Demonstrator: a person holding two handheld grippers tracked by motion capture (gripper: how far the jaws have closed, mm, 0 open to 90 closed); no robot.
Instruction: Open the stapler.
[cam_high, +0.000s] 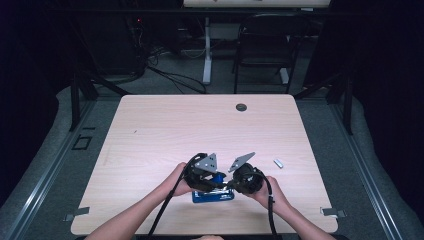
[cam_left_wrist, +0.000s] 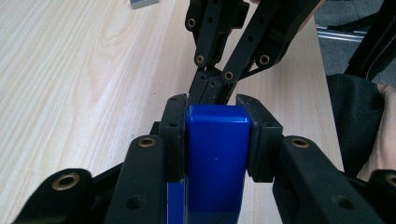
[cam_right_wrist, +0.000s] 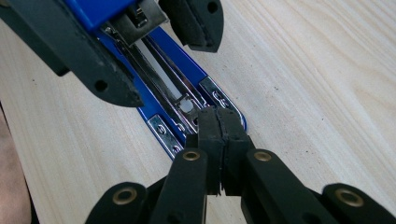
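Stapler (cam_high: 213, 195), blue, opened up, sits at 6 o'clock on the surface (cam_high: 165, 130), between both hands. Left gripper (cam_left_wrist: 215, 122) fingers clamp its raised top arm. Right gripper (cam_right_wrist: 219, 135) fingers pinched together, tips touching the base's end plate; small metal piece (cam_high: 278, 163) at 3 o'clock.

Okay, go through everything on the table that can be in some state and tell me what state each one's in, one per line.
Stapler: swung open, its metal staple channel bared, base flat on the table.
Stapler top: raised, clamped between the left gripper's pads.
Left gripper: shut on the stapler top.
Right gripper: shut, tips pressed together at the front of the stapler's base.
Small metal piece: lying loose on the table, apart from both hands.
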